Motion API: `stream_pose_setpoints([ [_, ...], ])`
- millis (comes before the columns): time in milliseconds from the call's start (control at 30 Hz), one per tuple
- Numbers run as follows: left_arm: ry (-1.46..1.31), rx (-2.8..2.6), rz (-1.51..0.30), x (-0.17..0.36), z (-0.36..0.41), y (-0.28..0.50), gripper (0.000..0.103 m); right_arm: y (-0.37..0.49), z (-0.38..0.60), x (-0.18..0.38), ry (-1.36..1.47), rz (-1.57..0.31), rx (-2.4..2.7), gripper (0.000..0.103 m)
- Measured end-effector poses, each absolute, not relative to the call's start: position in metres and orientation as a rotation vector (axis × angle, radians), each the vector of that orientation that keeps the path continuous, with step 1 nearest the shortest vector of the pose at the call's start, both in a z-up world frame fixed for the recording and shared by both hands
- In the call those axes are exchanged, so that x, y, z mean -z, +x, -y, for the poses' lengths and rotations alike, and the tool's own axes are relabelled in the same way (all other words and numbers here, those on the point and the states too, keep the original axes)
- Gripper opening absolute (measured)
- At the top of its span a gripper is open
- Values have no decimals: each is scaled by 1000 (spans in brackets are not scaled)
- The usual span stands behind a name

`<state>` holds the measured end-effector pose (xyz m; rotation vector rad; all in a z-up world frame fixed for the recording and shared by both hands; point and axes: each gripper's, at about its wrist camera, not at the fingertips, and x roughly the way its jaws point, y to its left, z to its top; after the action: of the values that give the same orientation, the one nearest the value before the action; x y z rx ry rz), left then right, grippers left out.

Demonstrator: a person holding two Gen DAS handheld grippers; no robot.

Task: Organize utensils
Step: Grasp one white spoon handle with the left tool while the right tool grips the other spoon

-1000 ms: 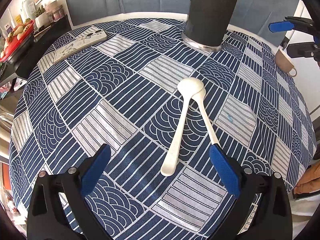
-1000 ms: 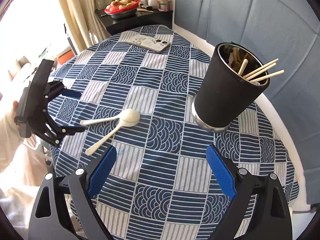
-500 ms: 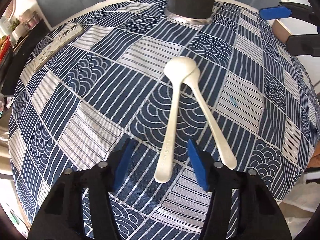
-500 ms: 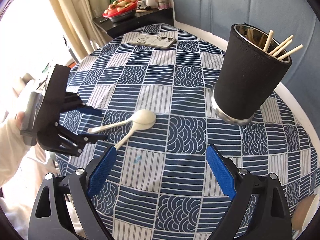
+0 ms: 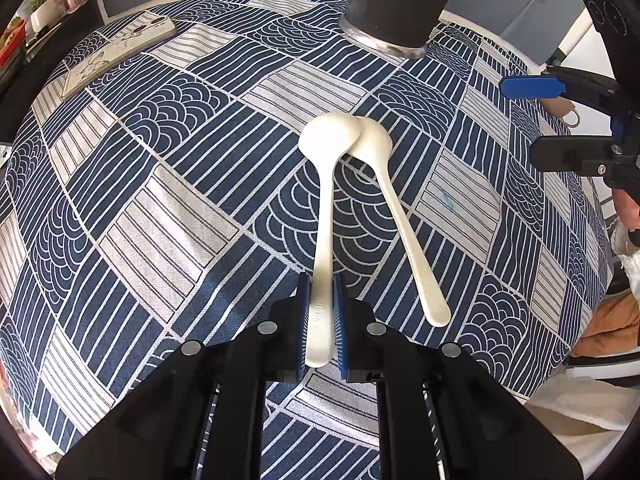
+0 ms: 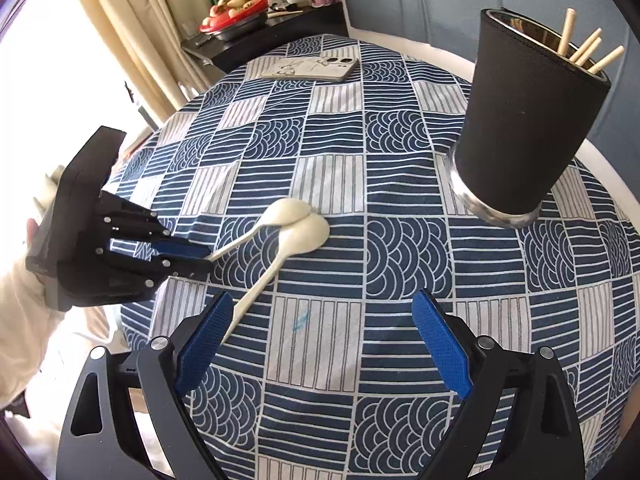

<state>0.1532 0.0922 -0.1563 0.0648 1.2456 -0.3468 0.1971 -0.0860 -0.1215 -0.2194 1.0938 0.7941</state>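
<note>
Two white spoons lie on the patterned tablecloth with their bowls overlapping. My left gripper [image 5: 320, 308] is shut on the handle of the left spoon [image 5: 326, 200], which still rests on the cloth. The second spoon [image 5: 404, 220] lies free to its right. In the right wrist view the left gripper [image 6: 196, 258] holds the far spoon [image 6: 256, 232] and the near spoon [image 6: 280, 264] lies in front. My right gripper [image 6: 320, 336] is open and empty above the cloth. A black utensil cup [image 6: 528, 128] with wooden chopsticks stands at the right.
A phone [image 6: 308, 69] lies at the table's far side. A dark side shelf [image 6: 256, 36] holds a red bowl of food and jars. A small beige mug [image 5: 568, 110] sits past the table's edge. The right gripper [image 5: 560, 120] shows at the left view's right.
My left gripper moved forward and down and closed on the left spoon's handle. My right gripper moved closer to the table, still open.
</note>
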Motion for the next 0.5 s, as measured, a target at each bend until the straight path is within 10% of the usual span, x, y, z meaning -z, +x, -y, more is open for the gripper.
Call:
stream_pose_setpoints([
  [500, -48, 366, -1213, 156, -120, 133, 13, 201, -22, 152, -240, -1225, -934, 73],
])
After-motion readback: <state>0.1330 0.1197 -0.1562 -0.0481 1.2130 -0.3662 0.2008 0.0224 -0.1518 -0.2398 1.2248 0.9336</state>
